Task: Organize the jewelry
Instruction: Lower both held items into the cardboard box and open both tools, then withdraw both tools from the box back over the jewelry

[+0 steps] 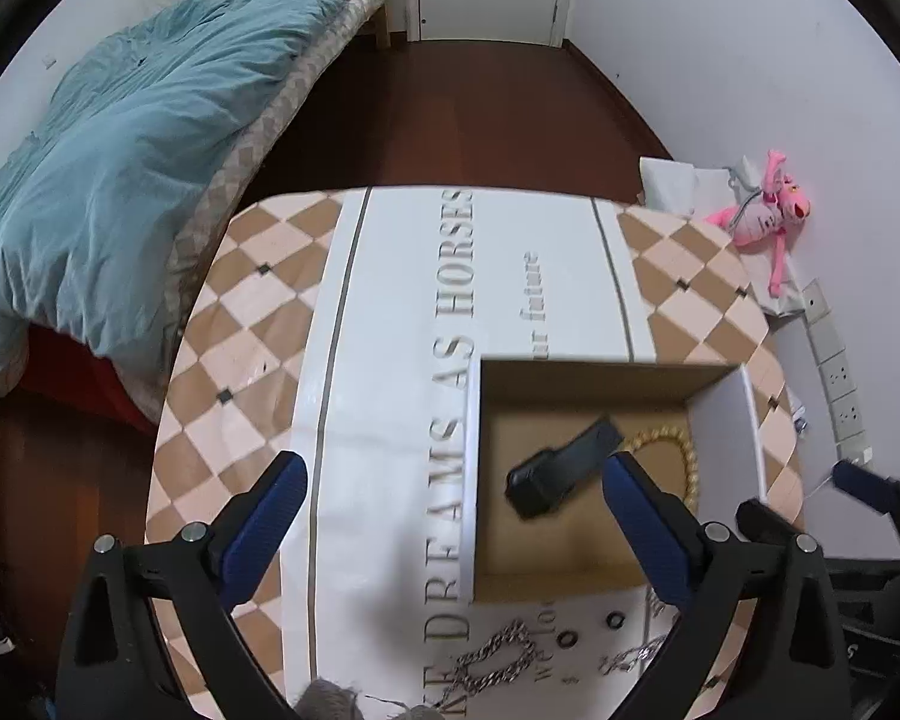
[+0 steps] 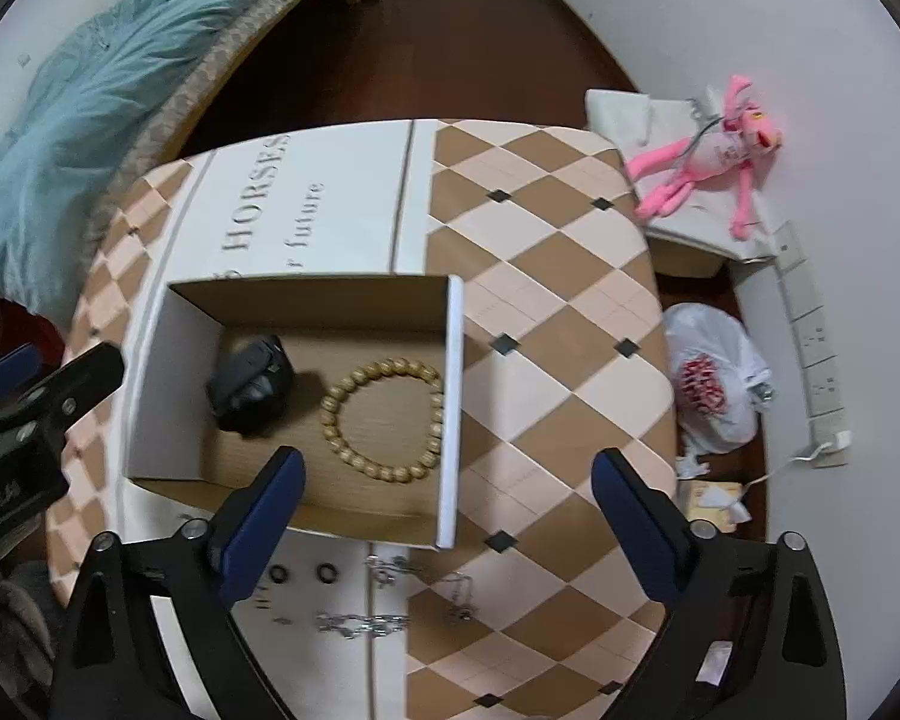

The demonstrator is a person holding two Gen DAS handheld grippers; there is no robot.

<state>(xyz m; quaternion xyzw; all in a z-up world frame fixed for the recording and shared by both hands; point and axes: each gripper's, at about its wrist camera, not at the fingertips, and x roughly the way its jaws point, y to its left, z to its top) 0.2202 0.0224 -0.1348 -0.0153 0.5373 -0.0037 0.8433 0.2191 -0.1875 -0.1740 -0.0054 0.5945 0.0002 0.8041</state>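
While both tools hang spread wide and empty above the table, the step in hand looks like choosing the next loose piece to fetch. The right gripper hovers over the near right corner of the cardboard box, its blue pads holding nothing; the left gripper hovers over the box's near left side, likewise wide apart and bare.

Inside the box lie a black watch toward its left wall and a wooden bead bracelet against its right wall, the two just apart. Still outside, between the box and the table's near edge, lie two small dark rings, a silver chain and a second tangle of chain.

To do it well, I would come straight down on the chain with the fingers straddling a bunched part, close low against the cloth, lift clear of the box wall, then release over the bare floor between watch and bracelet. The rings will likely slip; pinch across the band.

Printed on the cloth: "DREAMS AS HORSES", with "future" in smaller type beside it.
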